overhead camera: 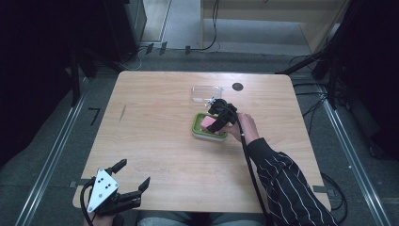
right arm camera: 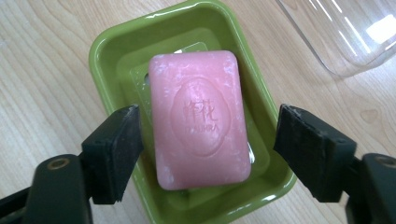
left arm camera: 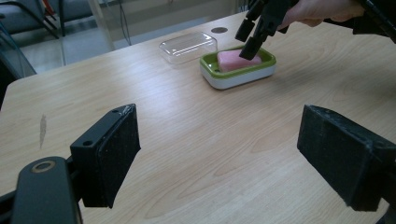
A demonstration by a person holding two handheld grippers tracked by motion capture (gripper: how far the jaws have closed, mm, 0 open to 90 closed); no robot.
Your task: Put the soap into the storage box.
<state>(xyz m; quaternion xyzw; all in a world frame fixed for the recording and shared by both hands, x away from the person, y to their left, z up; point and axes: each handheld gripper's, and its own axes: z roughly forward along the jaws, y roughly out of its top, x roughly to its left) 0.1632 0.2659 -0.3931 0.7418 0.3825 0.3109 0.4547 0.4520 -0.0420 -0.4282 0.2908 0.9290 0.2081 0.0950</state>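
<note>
A pink soap bar [right arm camera: 198,116] with a stamped oval lies in a green soap dish [right arm camera: 107,60] right of the table's middle. My right gripper [right arm camera: 208,144] hangs open just above it, one jaw on each long side of the bar, neither pad touching it. In the high view the right gripper [overhead camera: 214,117] is over the dish [overhead camera: 200,132], with the person's hand behind it. My left gripper [overhead camera: 134,173] stands open and empty at the table's near left corner. From there it looks across bare wood at the dish [left arm camera: 238,77], the soap [left arm camera: 229,60] and the right gripper [left arm camera: 257,32].
A clear plastic lid [overhead camera: 206,92] lies just beyond the dish, also visible as the lid [left arm camera: 188,46] and the lid [right arm camera: 345,32]. A small dark round mark [overhead camera: 237,86] sits near the far edge. The wooden table [overhead camera: 155,132] has dark floor and cables around it.
</note>
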